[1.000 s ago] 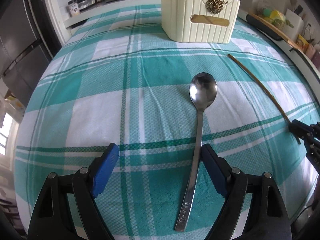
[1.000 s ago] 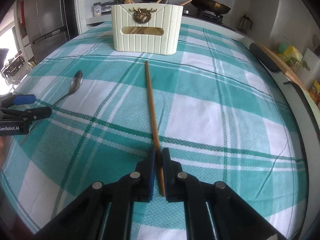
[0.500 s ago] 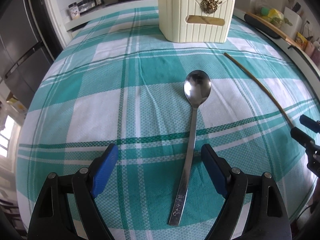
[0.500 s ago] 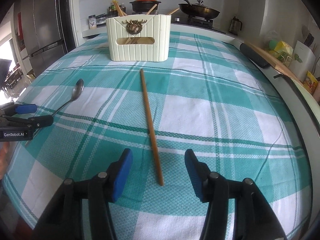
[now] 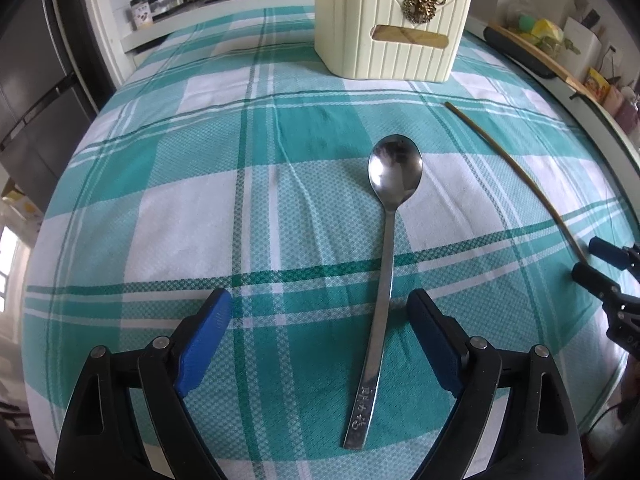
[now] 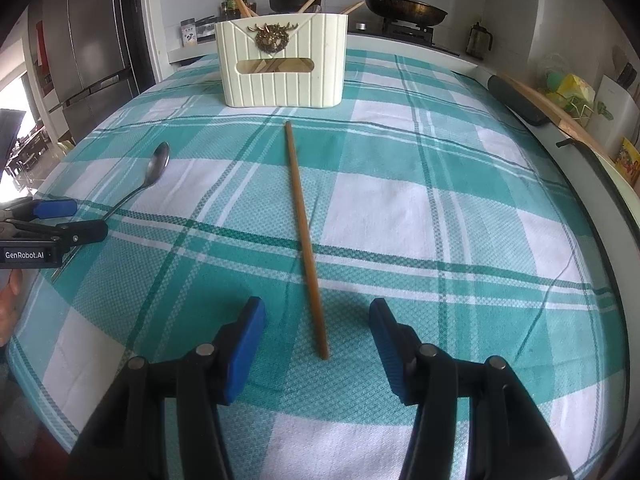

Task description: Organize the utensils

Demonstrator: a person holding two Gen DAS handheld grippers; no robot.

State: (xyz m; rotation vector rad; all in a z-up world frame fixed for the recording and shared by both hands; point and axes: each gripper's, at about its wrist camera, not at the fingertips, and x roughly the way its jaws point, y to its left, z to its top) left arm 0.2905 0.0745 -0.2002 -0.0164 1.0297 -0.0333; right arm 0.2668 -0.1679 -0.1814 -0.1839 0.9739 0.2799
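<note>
Both sets of tongs are poised over the checked cloth on the counter [image 6: 460, 208], and neither has a catch. The left tongs [image 5: 320, 340] stand spread wide with the steel spoon [image 5: 384, 248] lying flat between the blue pads, its handle running nearer the right-hand pad but clear of both, bowl pointing away toward the cream utensil holder [image 5: 386, 28]. Over on the other side, the right tongs [image 6: 318, 344] have just been opening and now stand parted, the wooden chopstick [image 6: 304, 232] lying loose on the cloth between them, its near end just short of the pads and touching neither. The holder sits at the far end of the counter, well apart from both pieces, with a few sticks already poking out of its top. So this looks like the pickup step for the two loose utensils, neither yet lifted. Next up, I'd say, each pair needs to come down around its handle and squeeze; both pieces lie flat and thin against the fabric, so the pads must get low enough to bite rather than skid over the top, then carry across to the holder.
</note>
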